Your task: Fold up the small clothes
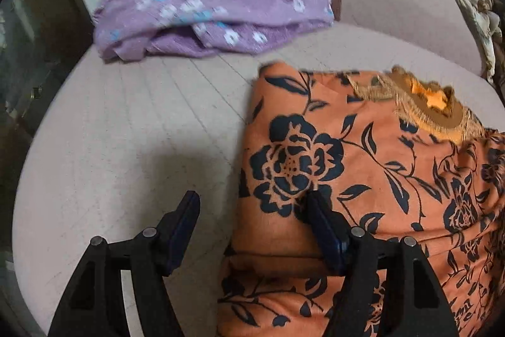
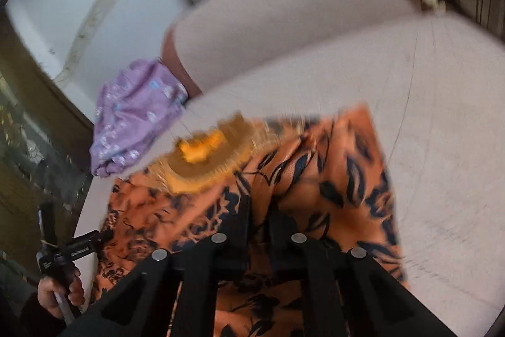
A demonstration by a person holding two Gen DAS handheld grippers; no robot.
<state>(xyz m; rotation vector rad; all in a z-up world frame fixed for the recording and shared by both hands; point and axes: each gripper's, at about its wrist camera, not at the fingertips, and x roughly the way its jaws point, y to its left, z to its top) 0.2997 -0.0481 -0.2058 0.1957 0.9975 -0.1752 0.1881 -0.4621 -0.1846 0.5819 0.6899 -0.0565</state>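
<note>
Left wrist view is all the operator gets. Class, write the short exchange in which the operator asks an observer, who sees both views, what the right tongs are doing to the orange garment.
Operator: Are the right tongs on the orange garment?
Observer: Yes. The right tongs are shut on a raised fold of the orange garment.
Operator: Where is that fold?
Observer: Just on the near side of the fringed neck patch.
Operator: Can you see my side?
Observer: Yes. The hand holding the left tongs shows at the lower left, by the garment's edge.
</note>
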